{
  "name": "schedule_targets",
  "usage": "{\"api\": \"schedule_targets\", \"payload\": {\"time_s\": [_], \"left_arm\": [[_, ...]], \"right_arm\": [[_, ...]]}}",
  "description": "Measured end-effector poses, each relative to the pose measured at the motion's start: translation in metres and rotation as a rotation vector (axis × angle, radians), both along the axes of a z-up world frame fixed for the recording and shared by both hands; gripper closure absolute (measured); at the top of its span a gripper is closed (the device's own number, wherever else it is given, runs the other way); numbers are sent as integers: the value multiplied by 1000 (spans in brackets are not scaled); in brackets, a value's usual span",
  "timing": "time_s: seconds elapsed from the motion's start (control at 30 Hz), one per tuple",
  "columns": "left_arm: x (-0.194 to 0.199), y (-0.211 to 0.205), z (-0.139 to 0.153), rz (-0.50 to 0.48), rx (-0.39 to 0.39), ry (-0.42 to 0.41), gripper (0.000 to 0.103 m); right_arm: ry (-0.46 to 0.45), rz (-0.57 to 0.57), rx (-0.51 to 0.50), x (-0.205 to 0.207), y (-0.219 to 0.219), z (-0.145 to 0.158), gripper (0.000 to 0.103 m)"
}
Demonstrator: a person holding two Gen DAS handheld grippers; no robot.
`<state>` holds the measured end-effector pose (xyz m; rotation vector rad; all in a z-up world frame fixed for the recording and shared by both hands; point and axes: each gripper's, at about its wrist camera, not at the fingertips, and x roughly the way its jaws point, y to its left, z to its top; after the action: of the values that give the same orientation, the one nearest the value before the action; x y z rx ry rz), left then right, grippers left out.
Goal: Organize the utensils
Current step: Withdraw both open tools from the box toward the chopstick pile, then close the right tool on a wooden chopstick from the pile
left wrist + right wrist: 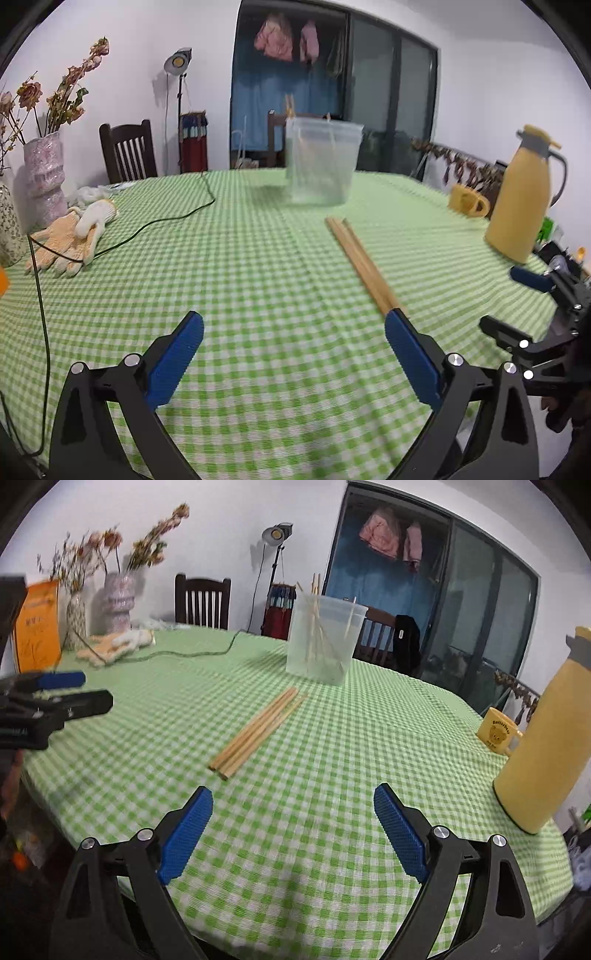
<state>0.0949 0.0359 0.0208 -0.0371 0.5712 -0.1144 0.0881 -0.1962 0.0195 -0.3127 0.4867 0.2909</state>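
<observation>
Several wooden chopsticks [258, 731] lie side by side on the green checked tablecloth [332, 775], also in the left wrist view [360, 262]. Behind them stands a clear plastic container [322, 638] holding a few chopsticks upright; it shows in the left wrist view [320, 162]. My left gripper [293, 354] is open and empty, low over the cloth, its right finger just in front of the chopsticks' near ends. My right gripper [293, 830] is open and empty, short of the chopsticks. Each gripper shows at the edge of the other's view [532, 306] [59, 698].
A yellow thermos [546, 738] and yellow mug [498, 734] stand at the right. Work gloves [70, 236], a cable [147, 225], vases with dried flowers [44, 177] and an orange box [37, 627] sit at the left. Chairs stand behind the table.
</observation>
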Motion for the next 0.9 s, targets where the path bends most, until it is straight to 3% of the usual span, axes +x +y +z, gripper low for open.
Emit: {"api": "schedule_targets", "payload": {"time_s": [0.1,0.27,0.33,0.43,0.63,0.9], "left_arm": [[3,3,-3,8,-8,17,8],[12,8,-11,39,24,40,8],[17,11,-13,49,12,51,8],[25,16,-15,63,-5,68,8],[41,20,-21,81,14,99,8],[63,27,-26,98,13,138,8]], "right_arm": [[34,-8,18,7,2,-2,18],[169,-8,86,33,19,-13,19],[204,-10,120,44,24,-13,36],[254,-28,151,62,29,-16,45],[302,-42,120,79,40,-22,58],[303,-24,118,82,44,-24,58]]}}
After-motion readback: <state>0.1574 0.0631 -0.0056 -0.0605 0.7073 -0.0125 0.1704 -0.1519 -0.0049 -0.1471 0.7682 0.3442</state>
